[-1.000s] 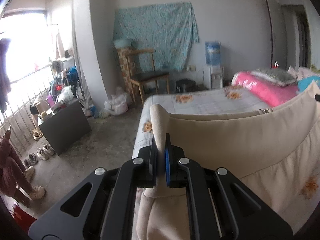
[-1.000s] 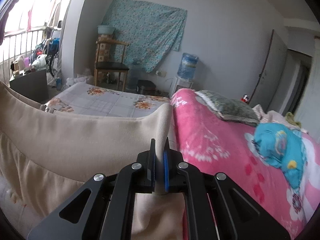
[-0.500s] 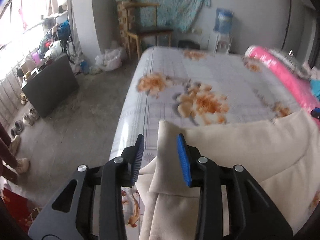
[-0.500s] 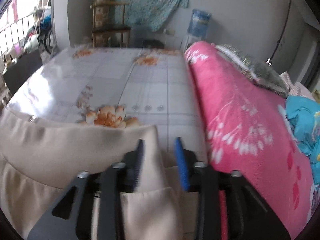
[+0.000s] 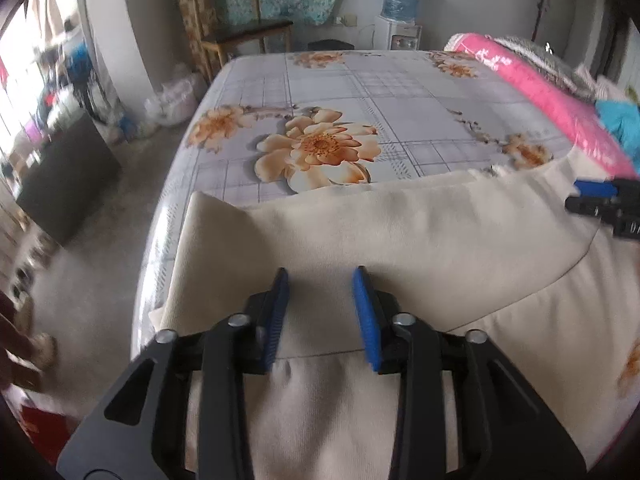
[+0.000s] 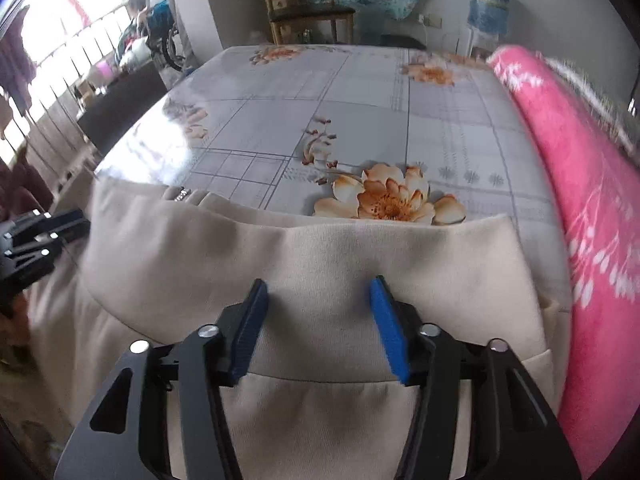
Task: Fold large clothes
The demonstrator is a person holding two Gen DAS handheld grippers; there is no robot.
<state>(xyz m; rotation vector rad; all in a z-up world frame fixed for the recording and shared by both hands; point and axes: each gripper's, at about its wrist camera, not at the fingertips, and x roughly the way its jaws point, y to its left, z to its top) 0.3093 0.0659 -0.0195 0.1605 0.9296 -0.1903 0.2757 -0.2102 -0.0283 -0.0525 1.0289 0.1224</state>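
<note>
Garment (image 5: 400, 232): cream knit, soft and matte, fine ribbed weave; lay folded on the near end of the bed, its top layer ending in a straight edge across the sheet
Sheet (image 5: 360, 92): smooth, slightly glossy, grey checks with orange flowers
Blanket (image 6: 592, 184): pink, plush, bunched along the right of the bed
Left gripper (image 5: 319, 280): black frame, blue ribbed pads; released, jaws closing over the cloth with nothing pinched
Right gripper (image 6: 318, 288): same build; released, jaws closing, cloth below the pads, not gripped
Change: a second ago both tongs were clenched on the raised cream edge; that edge has since dropped flat on the bed and both pairs of pads stood apart
</note>
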